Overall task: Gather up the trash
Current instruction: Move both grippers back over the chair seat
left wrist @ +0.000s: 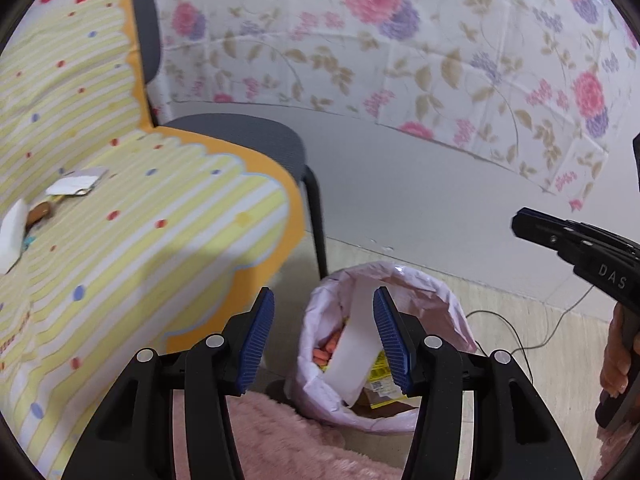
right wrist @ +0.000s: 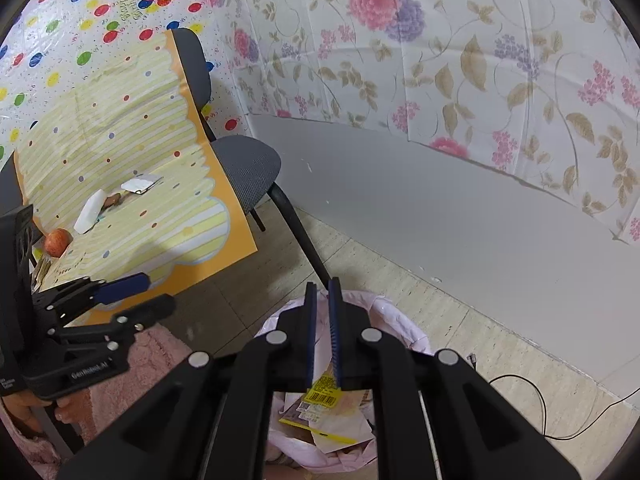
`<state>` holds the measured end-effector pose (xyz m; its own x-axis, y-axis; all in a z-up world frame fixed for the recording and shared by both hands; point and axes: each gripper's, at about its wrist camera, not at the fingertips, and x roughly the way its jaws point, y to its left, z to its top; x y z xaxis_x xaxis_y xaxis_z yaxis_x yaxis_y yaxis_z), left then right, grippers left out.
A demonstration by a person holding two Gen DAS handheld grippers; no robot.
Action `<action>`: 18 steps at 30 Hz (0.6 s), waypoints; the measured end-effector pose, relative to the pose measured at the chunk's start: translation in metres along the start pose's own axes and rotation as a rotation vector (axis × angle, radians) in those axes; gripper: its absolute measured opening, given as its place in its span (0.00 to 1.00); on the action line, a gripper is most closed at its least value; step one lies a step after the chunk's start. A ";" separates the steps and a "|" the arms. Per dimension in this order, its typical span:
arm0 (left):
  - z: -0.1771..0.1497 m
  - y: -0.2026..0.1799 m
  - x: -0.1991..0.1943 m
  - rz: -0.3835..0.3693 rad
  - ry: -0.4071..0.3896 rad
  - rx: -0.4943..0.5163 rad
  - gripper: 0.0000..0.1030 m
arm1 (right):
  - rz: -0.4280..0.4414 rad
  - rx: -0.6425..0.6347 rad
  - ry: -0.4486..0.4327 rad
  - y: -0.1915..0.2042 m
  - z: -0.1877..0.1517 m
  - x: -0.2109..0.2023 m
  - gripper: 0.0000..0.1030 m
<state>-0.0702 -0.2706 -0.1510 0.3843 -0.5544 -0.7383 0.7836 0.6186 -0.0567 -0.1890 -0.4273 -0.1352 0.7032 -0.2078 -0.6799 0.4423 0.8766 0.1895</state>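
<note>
Trash bin [left wrist: 384,360], pink-lined, on the floor right of the counter [left wrist: 140,220] and near a grey chair [left wrist: 248,136]; I see a white paper strip [left wrist: 360,340], orange bits and a yellow-labelled wrapper [right wrist: 324,396] inside. My left gripper [left wrist: 324,340] hangs above the bin, jaws spread, holding nothing. My right gripper [right wrist: 323,336] hangs over the bin too, jaws nearly pressed together; nothing visibly pinched. On the counter's striped cloth, far left: white scraps [right wrist: 138,184], an apple [right wrist: 58,242].
</note>
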 end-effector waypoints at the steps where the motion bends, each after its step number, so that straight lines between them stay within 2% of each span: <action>1: -0.001 0.004 -0.004 0.009 -0.005 -0.008 0.52 | 0.002 -0.003 -0.008 0.002 0.001 -0.003 0.07; 8: -0.008 0.045 -0.053 0.076 -0.077 -0.108 0.52 | 0.043 -0.066 -0.057 0.033 0.016 -0.028 0.24; 18: -0.022 0.113 -0.112 0.239 -0.156 -0.253 0.57 | 0.152 -0.203 -0.073 0.106 0.048 -0.015 0.41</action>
<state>-0.0358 -0.1266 -0.0895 0.6267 -0.4437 -0.6406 0.5248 0.8480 -0.0740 -0.1255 -0.3520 -0.0709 0.7947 -0.0914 -0.6001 0.2130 0.9677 0.1347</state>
